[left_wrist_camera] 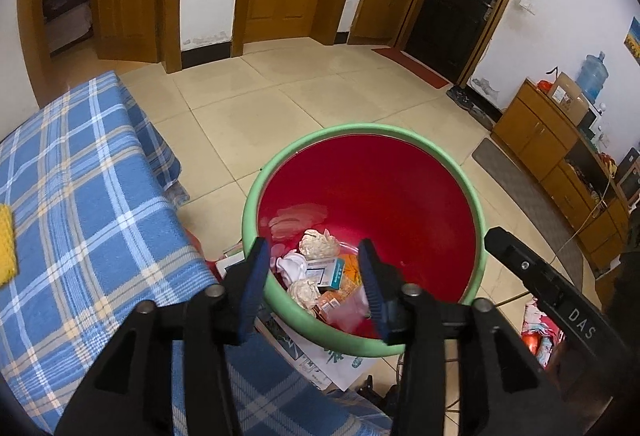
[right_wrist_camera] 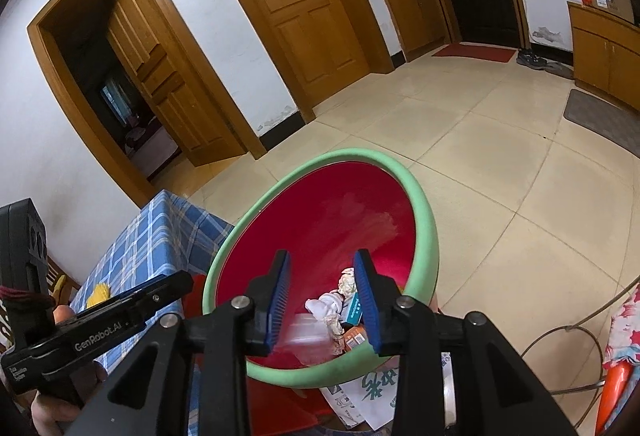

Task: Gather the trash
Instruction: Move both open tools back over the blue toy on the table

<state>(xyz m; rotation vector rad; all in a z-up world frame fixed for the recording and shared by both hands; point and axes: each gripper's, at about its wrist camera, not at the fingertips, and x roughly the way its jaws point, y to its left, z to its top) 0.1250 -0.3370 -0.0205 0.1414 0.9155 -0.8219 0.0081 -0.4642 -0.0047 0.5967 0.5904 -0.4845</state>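
Note:
A red bin with a green rim [left_wrist_camera: 362,130] stands on the floor beside the table; it also shows in the right wrist view [right_wrist_camera: 430,220]. Trash lies at its bottom: crumpled tissues [left_wrist_camera: 316,245], a white cloth [left_wrist_camera: 294,264], a small teal box [left_wrist_camera: 334,273] and a clear plastic wrapper [left_wrist_camera: 348,308]. In the right wrist view the wrapper [right_wrist_camera: 308,336] is blurred below the open fingers. My left gripper [left_wrist_camera: 314,288] is open and empty above the bin's near rim. My right gripper [right_wrist_camera: 323,298] is open and empty above the bin.
A table with a blue plaid cloth [left_wrist_camera: 80,220] is at the left, a yellow thing [left_wrist_camera: 6,246] on it. Papers [left_wrist_camera: 320,356] lie under the bin. A wooden cabinet [left_wrist_camera: 560,164] with a water jug [left_wrist_camera: 594,72] lines the right wall. Tiled floor [left_wrist_camera: 300,96] lies beyond.

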